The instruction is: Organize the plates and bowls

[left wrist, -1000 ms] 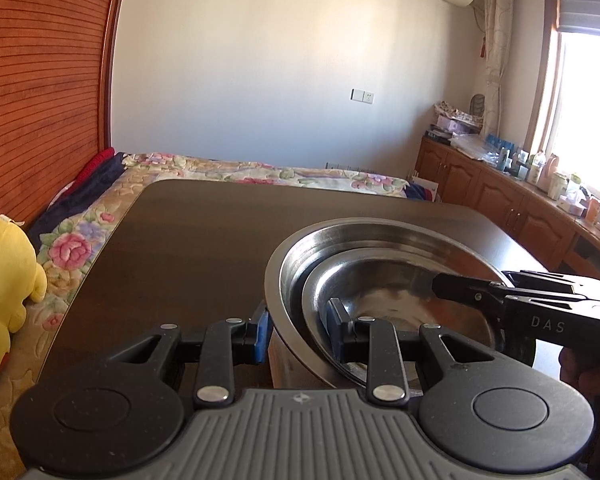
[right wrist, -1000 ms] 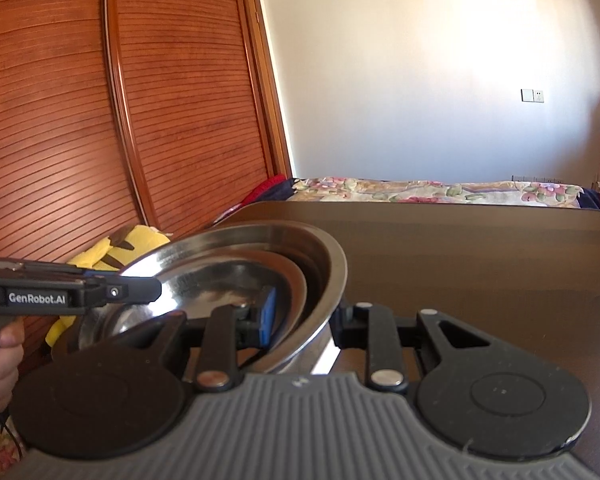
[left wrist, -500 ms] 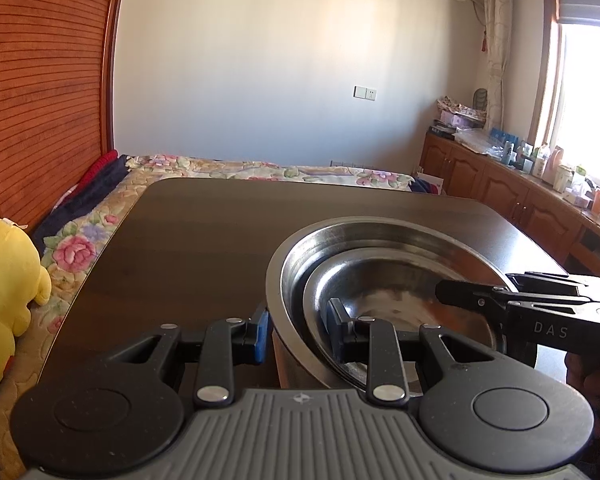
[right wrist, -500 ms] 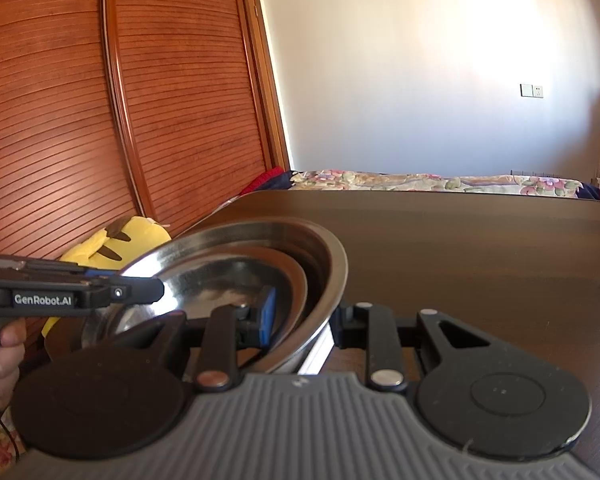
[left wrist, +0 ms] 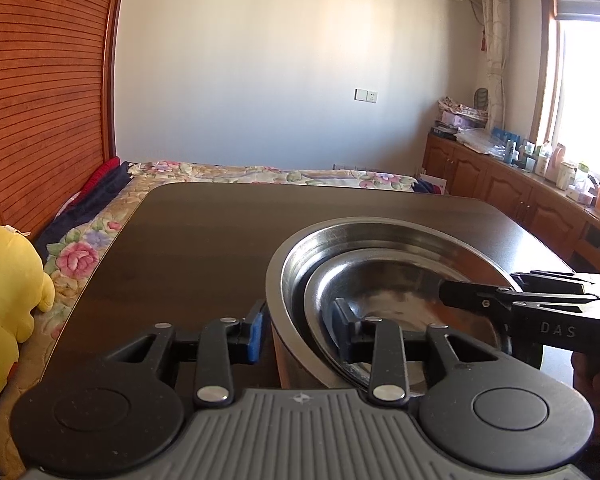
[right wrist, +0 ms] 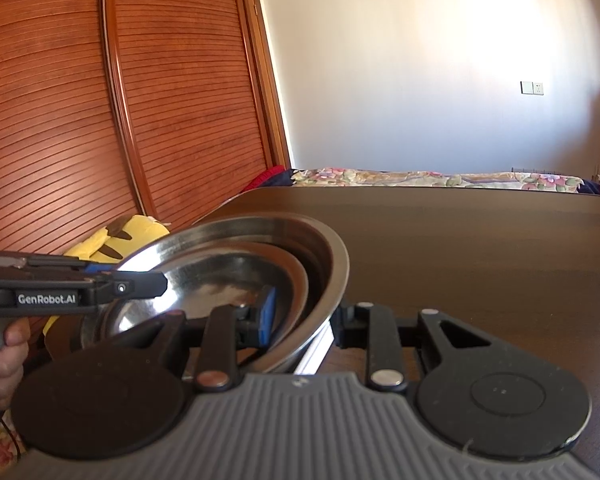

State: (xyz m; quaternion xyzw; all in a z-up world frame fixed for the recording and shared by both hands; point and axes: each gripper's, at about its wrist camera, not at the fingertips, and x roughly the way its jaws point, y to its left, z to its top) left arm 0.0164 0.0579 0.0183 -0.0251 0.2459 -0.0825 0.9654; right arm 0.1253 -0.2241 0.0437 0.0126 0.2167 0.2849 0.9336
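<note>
A large steel bowl (left wrist: 380, 236) with a smaller steel bowl (left wrist: 392, 280) nested inside is held over the near part of the dark wooden table (left wrist: 240, 232). My left gripper (left wrist: 296, 330) straddles the stack's left rim, one blue-padded finger outside, one inside, shut on it. My right gripper (right wrist: 304, 320) is shut on the opposite rim of the same stack (right wrist: 268, 264). Each gripper shows in the other's view, the right one (left wrist: 540, 312) and the left one (right wrist: 80, 288). The stack looks slightly tilted.
A bed with a floral cover (left wrist: 260, 174) lies beyond the table. A yellow plush toy (left wrist: 4, 304) sits at the left. A wooden wardrobe (right wrist: 100, 100) stands left. Cabinets with clutter (left wrist: 540, 184) line the right wall.
The stacked bowls and both grippers have shifted slightly; the view has tipped a little. Both grips stay the same.
</note>
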